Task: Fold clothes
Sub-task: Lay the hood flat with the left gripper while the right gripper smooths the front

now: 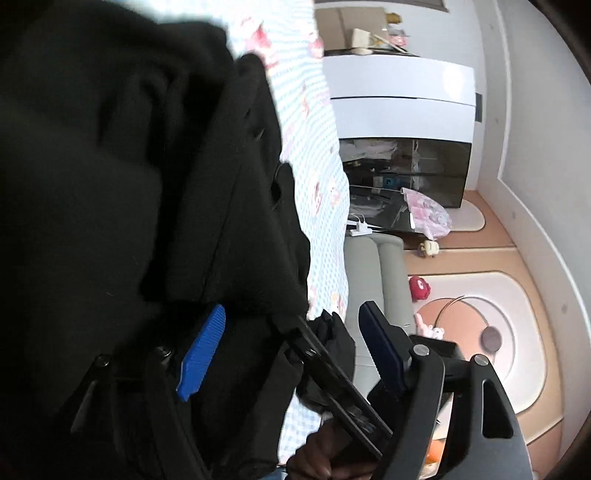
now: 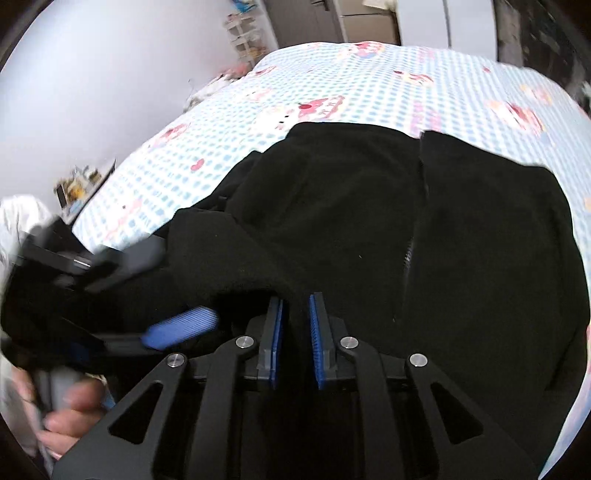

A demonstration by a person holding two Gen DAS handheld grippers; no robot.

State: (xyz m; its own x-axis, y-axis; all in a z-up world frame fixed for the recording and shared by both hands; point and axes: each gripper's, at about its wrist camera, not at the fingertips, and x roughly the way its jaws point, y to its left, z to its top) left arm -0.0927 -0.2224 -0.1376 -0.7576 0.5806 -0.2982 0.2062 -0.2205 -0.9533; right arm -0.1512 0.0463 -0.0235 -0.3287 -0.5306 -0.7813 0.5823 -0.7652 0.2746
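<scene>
Fingers (image 2: pixel 295 314) of both grippers seemingly pinch black garment (image 2: pixel 369 221).

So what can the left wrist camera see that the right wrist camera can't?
Only the left wrist view shows the white cabinet, the grey sofa and a red toy on the floor beside the bed.

Only the right wrist view shows the zipper on the garment, a blurry shelf far off by the wall, and the right gripper closed on a fold of the cloth.

Both show the black garment lying on the checked bedsheet, and the left gripper with its blue pads apart.
</scene>
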